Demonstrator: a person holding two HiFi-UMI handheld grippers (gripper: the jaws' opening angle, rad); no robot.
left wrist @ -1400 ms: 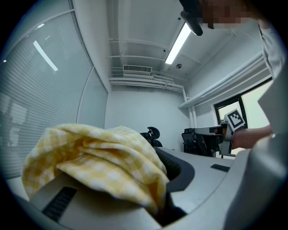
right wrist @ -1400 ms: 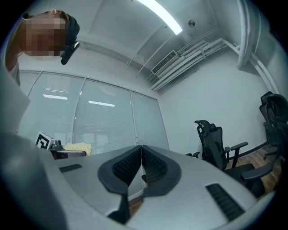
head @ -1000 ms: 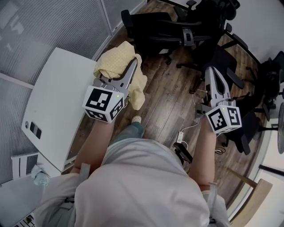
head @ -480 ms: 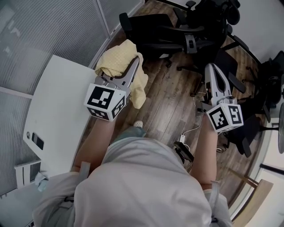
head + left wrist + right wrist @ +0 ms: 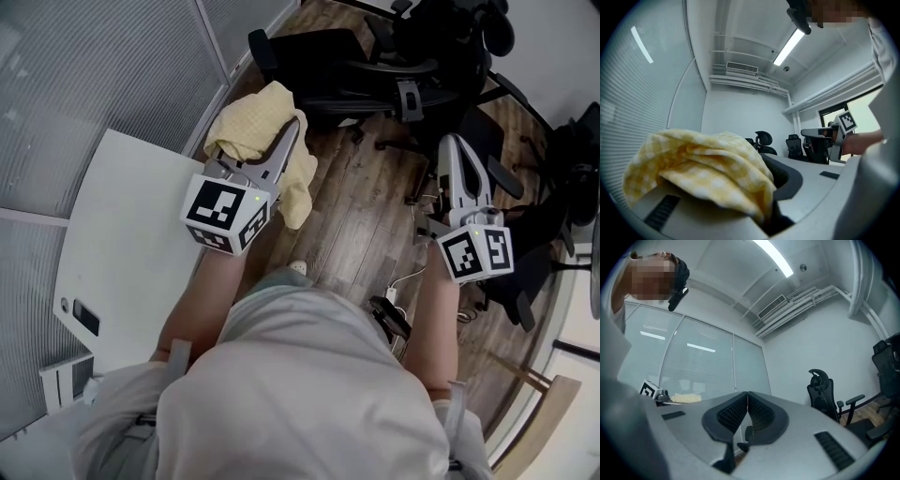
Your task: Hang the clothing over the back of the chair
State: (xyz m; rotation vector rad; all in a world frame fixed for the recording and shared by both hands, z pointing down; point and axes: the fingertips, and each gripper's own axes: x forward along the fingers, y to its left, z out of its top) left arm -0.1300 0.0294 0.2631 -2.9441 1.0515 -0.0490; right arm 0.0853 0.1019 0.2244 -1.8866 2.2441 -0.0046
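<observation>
Both jaws are shut: my left gripper (image 5: 292, 129) clamps the yellow cloth (image 5: 246, 124); my right gripper (image 5: 457, 142) holds nothing.

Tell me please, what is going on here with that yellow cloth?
A person holds a gripper in each hand. The left gripper is shut on a bunched yellow cloth, carried above the floor. The right gripper is shut and empty. The black office chairs ahead carry no cloth yet.
</observation>
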